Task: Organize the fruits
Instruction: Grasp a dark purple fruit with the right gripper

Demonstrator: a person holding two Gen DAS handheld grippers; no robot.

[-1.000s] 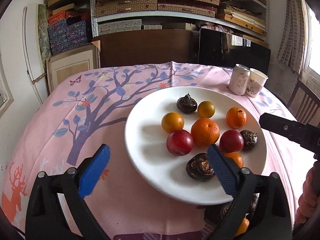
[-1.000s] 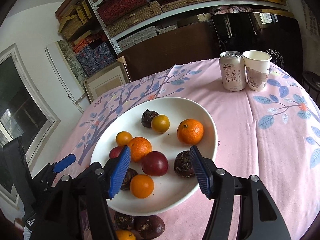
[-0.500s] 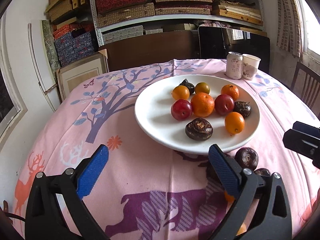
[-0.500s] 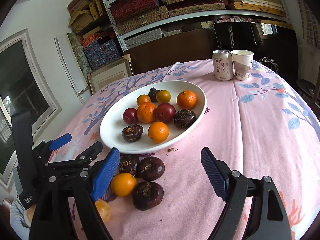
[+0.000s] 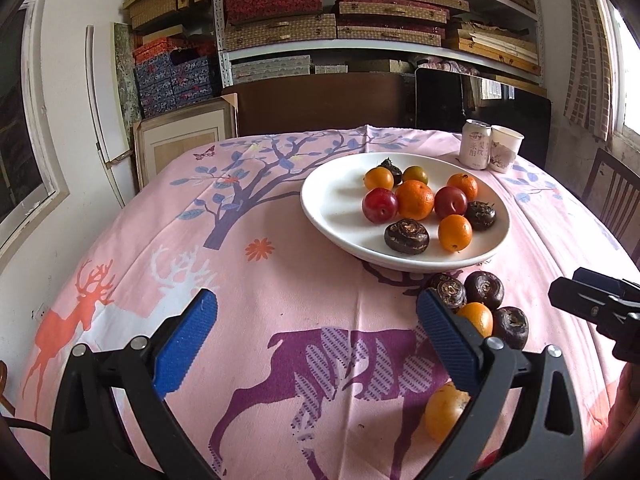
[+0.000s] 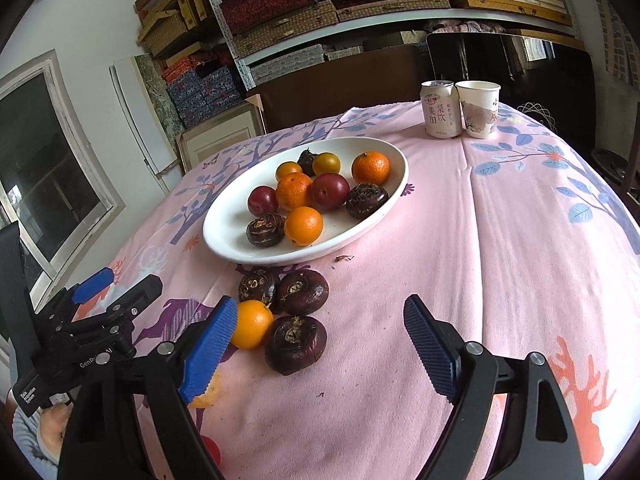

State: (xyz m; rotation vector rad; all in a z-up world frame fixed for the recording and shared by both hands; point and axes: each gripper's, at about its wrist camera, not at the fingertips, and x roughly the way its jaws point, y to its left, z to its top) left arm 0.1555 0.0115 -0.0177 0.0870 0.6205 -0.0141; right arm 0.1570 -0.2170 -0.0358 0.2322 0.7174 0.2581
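A table covered by a pink cotton cloth [image 6: 500,240] printed with blue-leaved trees, a purple deer and orange and white deer carries everything. A wide, shallow white ceramic plate [image 6: 228,236] rests on the cloth towards the far side. Beyond it, near the far edge, a white drink can [image 6: 440,110] and a white paper cup [image 6: 480,108] stand upright, just beside each other. On the near side of the plate, three dark brown water chestnuts [image 6: 302,292] and a small round orange fruit [image 6: 252,324] lie in a tight cluster directly on the cloth. A second orange fruit [image 5: 444,410] lies nearer still, partly hidden. A small brown scrap [image 6: 344,258] lies close to the plate's rim.
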